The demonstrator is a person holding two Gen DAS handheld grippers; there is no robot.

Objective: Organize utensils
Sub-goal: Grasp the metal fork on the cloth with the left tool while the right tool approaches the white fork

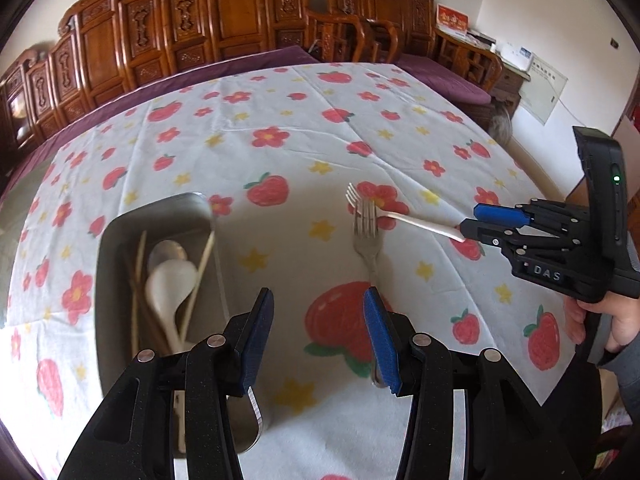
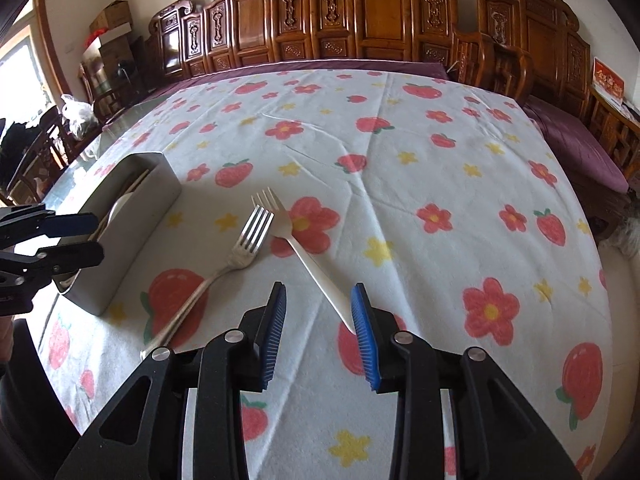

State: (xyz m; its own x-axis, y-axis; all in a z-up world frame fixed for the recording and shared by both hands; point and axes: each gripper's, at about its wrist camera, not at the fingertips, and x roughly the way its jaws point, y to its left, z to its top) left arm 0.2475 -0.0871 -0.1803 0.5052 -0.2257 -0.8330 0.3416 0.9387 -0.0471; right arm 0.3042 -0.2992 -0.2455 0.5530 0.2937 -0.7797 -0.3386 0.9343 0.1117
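Black right tool (image 1: 468,222) marked "DAS", jaws parted at white fork (image 1: 416,222)

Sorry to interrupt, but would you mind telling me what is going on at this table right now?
A person with a gripper in each hand is sorting utensils into a metal container, which already holds a white spoon and chopsticks. A metal fork and a white plastic fork lie crossed on the tablecloth. The right gripper is open at the plastic fork's handle; the left gripper is open too, holding nothing.

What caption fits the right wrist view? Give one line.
Open right gripper at white fork handle, metal fork beside it.
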